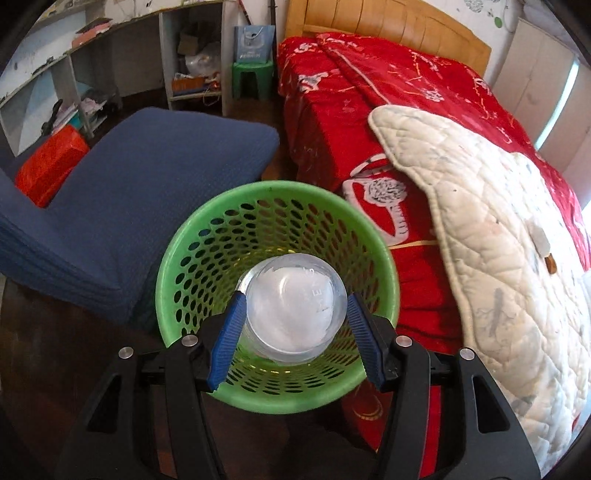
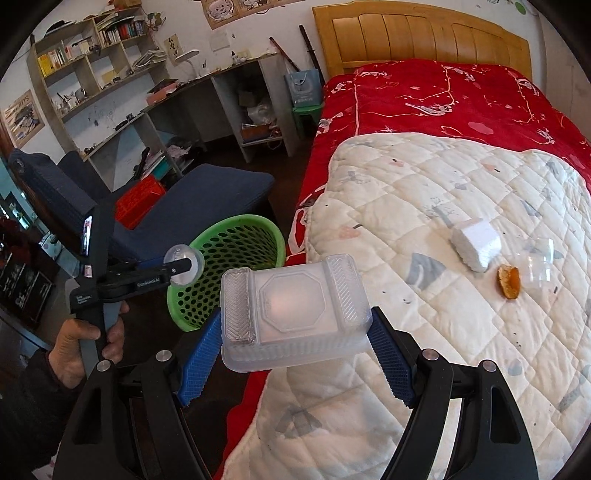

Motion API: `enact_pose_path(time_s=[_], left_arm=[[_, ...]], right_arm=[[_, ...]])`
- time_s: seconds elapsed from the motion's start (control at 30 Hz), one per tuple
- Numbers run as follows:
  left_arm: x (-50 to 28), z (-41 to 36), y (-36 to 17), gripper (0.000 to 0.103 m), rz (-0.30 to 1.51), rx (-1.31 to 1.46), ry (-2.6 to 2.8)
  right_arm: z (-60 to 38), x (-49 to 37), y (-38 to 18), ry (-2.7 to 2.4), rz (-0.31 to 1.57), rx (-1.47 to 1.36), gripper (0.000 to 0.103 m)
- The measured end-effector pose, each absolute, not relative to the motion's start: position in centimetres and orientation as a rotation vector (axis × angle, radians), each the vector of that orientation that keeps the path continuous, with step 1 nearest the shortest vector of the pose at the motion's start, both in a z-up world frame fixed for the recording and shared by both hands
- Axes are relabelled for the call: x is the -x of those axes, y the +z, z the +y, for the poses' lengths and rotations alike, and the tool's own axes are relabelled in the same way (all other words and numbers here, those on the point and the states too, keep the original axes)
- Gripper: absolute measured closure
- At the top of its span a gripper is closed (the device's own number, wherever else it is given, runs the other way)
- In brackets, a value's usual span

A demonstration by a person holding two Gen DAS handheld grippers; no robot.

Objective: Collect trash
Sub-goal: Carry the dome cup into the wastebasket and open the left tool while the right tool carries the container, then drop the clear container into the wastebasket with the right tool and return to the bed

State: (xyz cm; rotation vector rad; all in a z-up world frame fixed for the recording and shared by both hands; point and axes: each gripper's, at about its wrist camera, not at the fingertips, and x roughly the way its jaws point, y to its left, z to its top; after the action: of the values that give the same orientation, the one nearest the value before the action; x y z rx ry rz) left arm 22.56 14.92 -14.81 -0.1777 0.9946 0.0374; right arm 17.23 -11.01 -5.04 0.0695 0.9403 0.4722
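Note:
My left gripper (image 1: 293,314) is shut on a clear plastic cup (image 1: 295,306) and holds it right over the mouth of the green mesh basket (image 1: 207,236). The same gripper (image 2: 181,267), cup (image 2: 183,264) and basket (image 2: 236,236) show in the right wrist view, beside the bed. My right gripper (image 2: 295,325) is shut on a clear rectangular plastic food box (image 2: 295,310), held above the bed's edge. On the white quilt (image 2: 406,206) lie a white foam block (image 2: 476,243), an orange peel (image 2: 509,281) and a clear plastic piece (image 2: 541,262).
A bed with a red cover (image 2: 424,96) and wooden headboard (image 2: 417,33) fills the right. A blue chair (image 1: 147,177) with a red box (image 1: 48,162) stands left of the basket. Shelves and a desk (image 2: 110,85) line the far wall, with a green stool (image 1: 253,77).

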Motion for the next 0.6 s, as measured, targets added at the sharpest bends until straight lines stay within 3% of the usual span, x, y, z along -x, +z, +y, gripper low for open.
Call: enact_pose_path(time_s=[0.17,0.6], left_arm=[[-22.4,16.0,-15.4,0.040,1.006,0.196,0.052],[-19.0,18.4,-14.6,0.040,0.974,0.223,0.098]], right_arm=[[-9.9,-17.7,-5.3,0.485,0.948,-0.058,0.028],[-5.4,-19.1,-5.9,0.563,0.961,-0.042,0.028]])
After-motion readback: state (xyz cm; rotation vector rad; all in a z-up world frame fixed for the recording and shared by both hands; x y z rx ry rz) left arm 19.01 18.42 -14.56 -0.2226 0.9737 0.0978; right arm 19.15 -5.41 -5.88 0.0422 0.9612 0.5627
